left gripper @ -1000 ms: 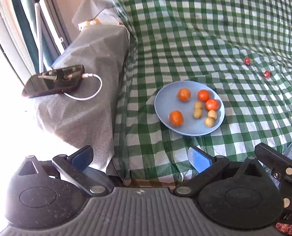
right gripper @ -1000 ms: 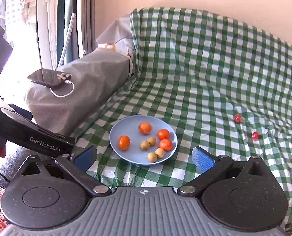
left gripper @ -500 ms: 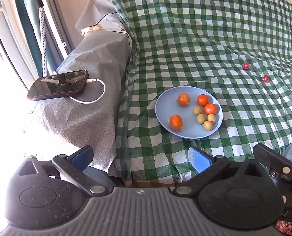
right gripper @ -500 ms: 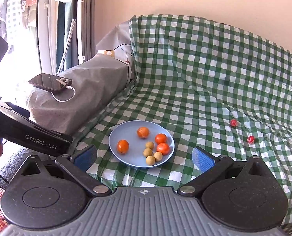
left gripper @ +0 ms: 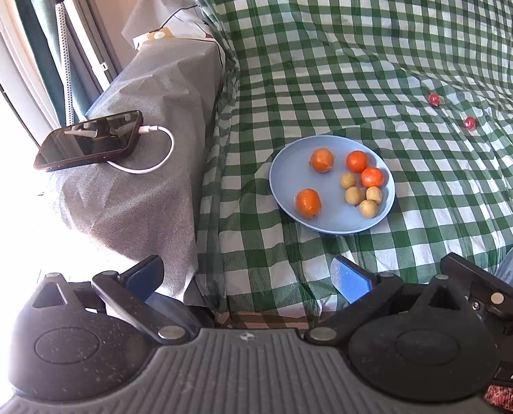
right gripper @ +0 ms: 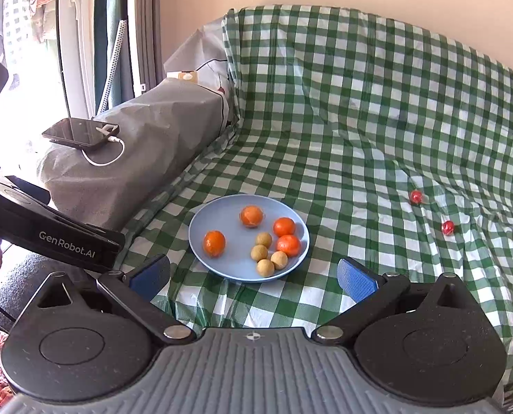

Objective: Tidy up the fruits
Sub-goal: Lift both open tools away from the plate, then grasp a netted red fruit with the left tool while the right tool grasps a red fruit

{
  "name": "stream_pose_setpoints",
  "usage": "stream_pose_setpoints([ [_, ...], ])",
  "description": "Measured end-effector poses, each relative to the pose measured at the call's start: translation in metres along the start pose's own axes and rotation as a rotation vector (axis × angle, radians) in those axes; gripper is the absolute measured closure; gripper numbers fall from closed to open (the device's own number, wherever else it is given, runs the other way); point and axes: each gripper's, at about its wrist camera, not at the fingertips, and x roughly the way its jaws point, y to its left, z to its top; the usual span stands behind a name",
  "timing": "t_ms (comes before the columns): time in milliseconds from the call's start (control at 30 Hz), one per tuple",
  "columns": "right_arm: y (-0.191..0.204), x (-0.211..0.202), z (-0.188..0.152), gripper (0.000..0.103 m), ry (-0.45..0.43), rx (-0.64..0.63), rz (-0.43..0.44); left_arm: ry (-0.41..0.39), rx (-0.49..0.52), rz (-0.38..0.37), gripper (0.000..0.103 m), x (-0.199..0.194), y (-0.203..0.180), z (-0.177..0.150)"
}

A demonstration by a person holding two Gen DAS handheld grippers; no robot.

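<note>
A blue plate lies on the green checked cloth. It holds several orange fruits and several small tan fruits. Two small red fruits lie on the cloth to the right, apart from the plate. My left gripper is open and empty, near the cloth's front edge, short of the plate. My right gripper is open and empty, just in front of the plate.
A grey-covered armrest stands left of the cloth, with a phone and white cable on it. The left gripper's body shows at the left of the right wrist view. A window and pole are behind.
Both grippers have drawn back and tilted a little, so the plate sits slightly farther off in both views. Both stay open. No fruit has moved.
</note>
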Motion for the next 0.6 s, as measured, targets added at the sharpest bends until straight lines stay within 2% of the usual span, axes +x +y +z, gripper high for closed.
stream_pose_setpoints([
  [233, -0.006, 0.020, -0.002, 0.001, 0.051, 0.020, 0.028, 0.059, 0.014, 0.008, 0.000, 0.020, -0.004, 0.007],
  [400, -0.025, 0.038, -0.006, 0.001, 0.097, 0.089, 0.025, 0.102, 0.027, 0.006, 0.000, 0.037, -0.018, 0.023],
  [500, -0.044, 0.051, -0.010, 0.001, 0.118, 0.168, -0.008, 0.117, 0.043, -0.007, 0.000, 0.049, -0.033, 0.040],
  [600, -0.073, 0.062, -0.016, 0.001, 0.121, 0.276, -0.099, 0.128, 0.069, -0.015, 0.000, 0.066, -0.058, 0.060],
])
